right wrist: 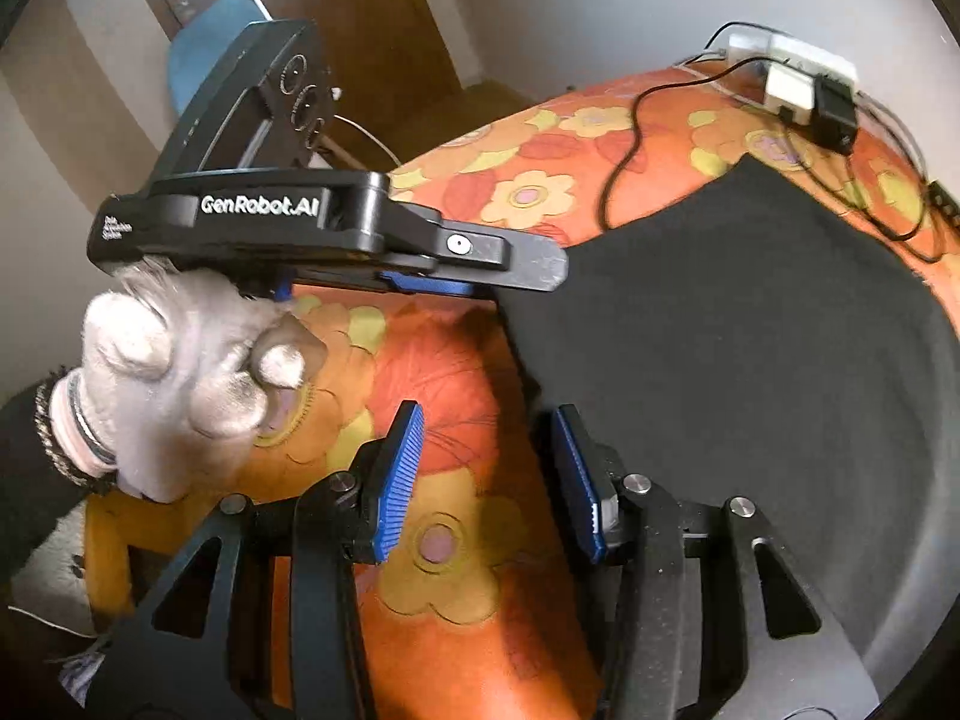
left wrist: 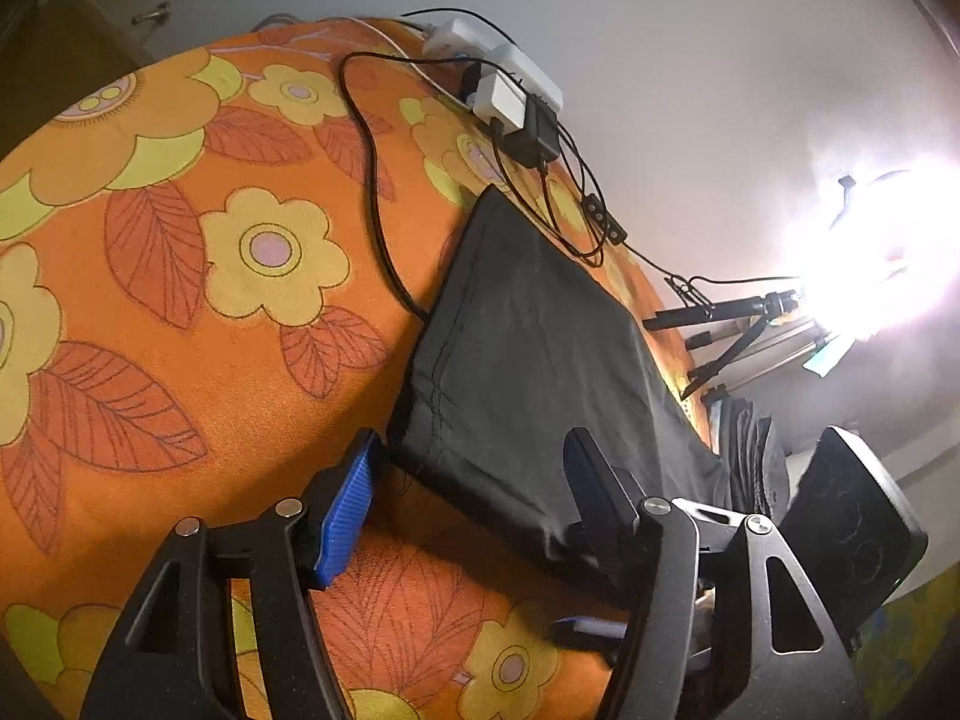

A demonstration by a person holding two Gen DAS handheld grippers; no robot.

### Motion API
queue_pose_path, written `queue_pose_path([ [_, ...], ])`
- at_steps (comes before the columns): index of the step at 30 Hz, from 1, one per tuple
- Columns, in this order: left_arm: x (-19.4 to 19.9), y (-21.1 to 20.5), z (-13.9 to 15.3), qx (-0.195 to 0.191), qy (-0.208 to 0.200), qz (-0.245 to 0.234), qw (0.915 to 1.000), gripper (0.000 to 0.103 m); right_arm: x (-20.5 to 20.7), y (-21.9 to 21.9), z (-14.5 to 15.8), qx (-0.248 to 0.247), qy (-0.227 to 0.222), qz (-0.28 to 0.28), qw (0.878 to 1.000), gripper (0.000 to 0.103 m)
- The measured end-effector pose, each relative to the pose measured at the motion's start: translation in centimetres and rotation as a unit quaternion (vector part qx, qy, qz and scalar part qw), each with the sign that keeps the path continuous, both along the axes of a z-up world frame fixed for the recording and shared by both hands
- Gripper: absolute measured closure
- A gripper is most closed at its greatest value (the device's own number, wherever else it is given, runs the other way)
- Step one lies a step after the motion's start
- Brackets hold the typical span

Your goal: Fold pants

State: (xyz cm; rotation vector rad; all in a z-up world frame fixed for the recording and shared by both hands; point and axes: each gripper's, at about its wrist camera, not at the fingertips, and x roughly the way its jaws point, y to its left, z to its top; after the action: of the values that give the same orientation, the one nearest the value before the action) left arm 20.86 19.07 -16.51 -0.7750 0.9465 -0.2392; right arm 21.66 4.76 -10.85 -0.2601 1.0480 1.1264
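Pants (left wrist: pixel 528 360), one dark pair, lie on one floral sheet (left wrist: pixel 180 300); two tools, left tool (left wrist: pixel 474 480) and right tool (right wrist: pixel 489 474), gape empty.

Grey glove (right wrist: pixel 174 384) (beaded bracelet (right wrist: pixel 51 438))

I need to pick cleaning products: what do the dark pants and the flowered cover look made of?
Pants: thin, matte black woven fabric, likely cotton or synthetic; stitched seam, soft creases. Flowered cover: printed cloth, slightly fuzzy, perhaps cotton or fleece; no sheen.

Floral bed (left wrist: pixel 180 240), black pants (left wrist: pixel 540 360), power strip (left wrist: pixel 510 66)
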Motion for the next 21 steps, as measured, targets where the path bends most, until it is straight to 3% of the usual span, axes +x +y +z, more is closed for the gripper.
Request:
queue_pose_path([
  [7, 0.7, -2.3, 0.5, 0.071, -0.015, -0.017, 0.9972, 0.037, 0.3, -7.8, 3.0, 0.007, -0.017, -0.067, 0.998, 0.055],
  [11, 1.0, -4.3, 0.7, 0.121, -0.030, -0.027, 0.9919, 0.038, -0.2, -15.7, 4.9, 0.003, -0.032, -0.156, 0.987, 0.055],
  [12, 1.1, -4.5, 0.7, 0.122, -0.032, -0.027, 0.9917, 0.044, -0.4, -17.5, 5.1, -0.003, -0.035, -0.181, 0.983, 0.055],
  [13, 1.3, -4.7, 0.5, 0.119, -0.029, -0.028, 0.9920, 0.066, -0.8, -20.0, 5.3, -0.011, -0.044, -0.215, 0.976, 0.055],
  [15, 1.6, -5.0, 0.0, 0.110, -0.016, -0.032, 0.9933, 0.089, -2.0, -24.5, 5.5, -0.020, -0.055, -0.256, 0.965, 0.055],
  [18, 1.6, -5.8, 0.3, 0.124, -0.026, -0.029, 0.9915, 0.092, -4.3, -28.2, 5.2, -0.058, -0.079, -0.272, 0.957, 0.054],
  [21, 1.8, -5.7, 1.0, 0.114, -0.035, -0.016, 0.9928, 0.094, -5.7, -29.7, 4.4, -0.100, -0.091, -0.249, 0.959, 0.054],
])
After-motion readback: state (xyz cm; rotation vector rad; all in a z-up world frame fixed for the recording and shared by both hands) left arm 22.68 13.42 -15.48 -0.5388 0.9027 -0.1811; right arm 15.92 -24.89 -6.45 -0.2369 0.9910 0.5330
